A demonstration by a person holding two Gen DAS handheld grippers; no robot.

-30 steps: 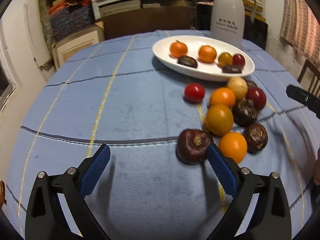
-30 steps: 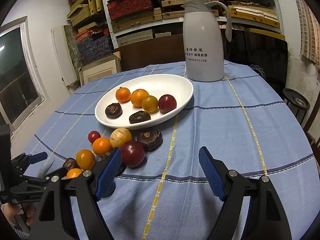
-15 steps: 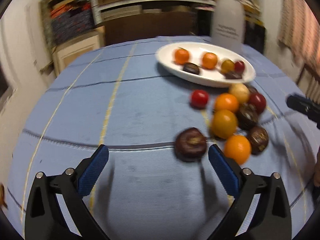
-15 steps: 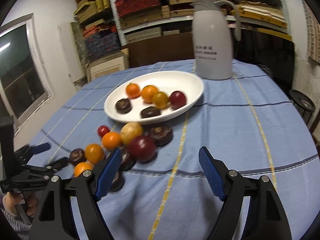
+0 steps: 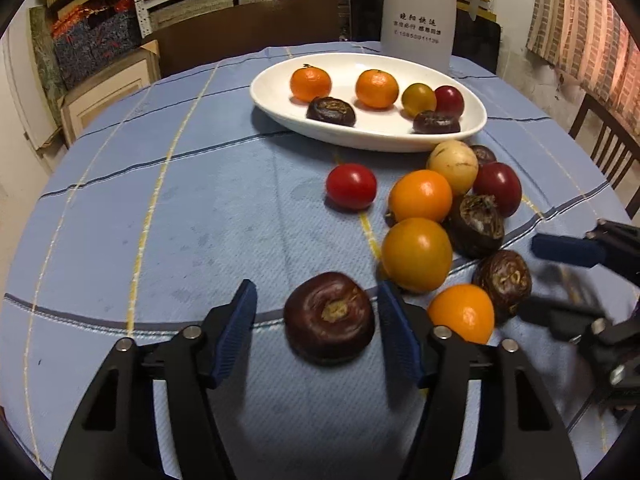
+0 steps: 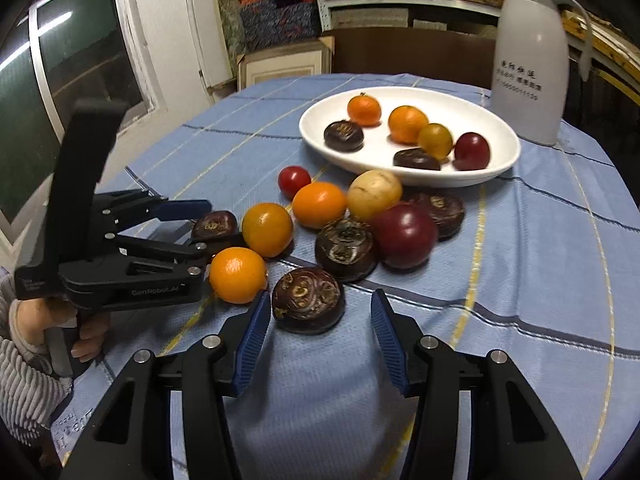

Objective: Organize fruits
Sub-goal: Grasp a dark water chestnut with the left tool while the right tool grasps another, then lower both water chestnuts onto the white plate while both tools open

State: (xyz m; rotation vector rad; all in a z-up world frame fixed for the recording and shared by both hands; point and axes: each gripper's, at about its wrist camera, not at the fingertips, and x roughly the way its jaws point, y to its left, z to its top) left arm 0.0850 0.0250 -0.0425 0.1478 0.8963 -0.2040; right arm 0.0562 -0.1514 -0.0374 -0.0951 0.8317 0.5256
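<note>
A white oval plate (image 5: 472,128) (image 6: 508,160) holds several fruits. More fruits lie loose on the blue cloth in front of it. My left gripper (image 5: 316,322) is open, its pads either side of a dark brown water chestnut (image 5: 330,318) without squeezing it; it also shows in the right wrist view (image 6: 192,226). My right gripper (image 6: 316,320) is open around another dark water chestnut (image 6: 308,300), which also shows in the left wrist view (image 5: 502,280). An orange fruit (image 6: 238,274) (image 5: 460,318) lies between the two chestnuts.
A white jug (image 5: 418,12) (image 6: 532,56) stands behind the plate. A red tomato (image 5: 351,186), orange fruits, a pale fruit (image 5: 453,167) and dark chestnuts crowd the cloth. Shelves and boxes stand beyond the table; a chair (image 5: 604,148) is at the right.
Both grippers moved forward and narrowed. The left now straddles the nearest dark chestnut; the right swung left and down to straddle another chestnut.
</note>
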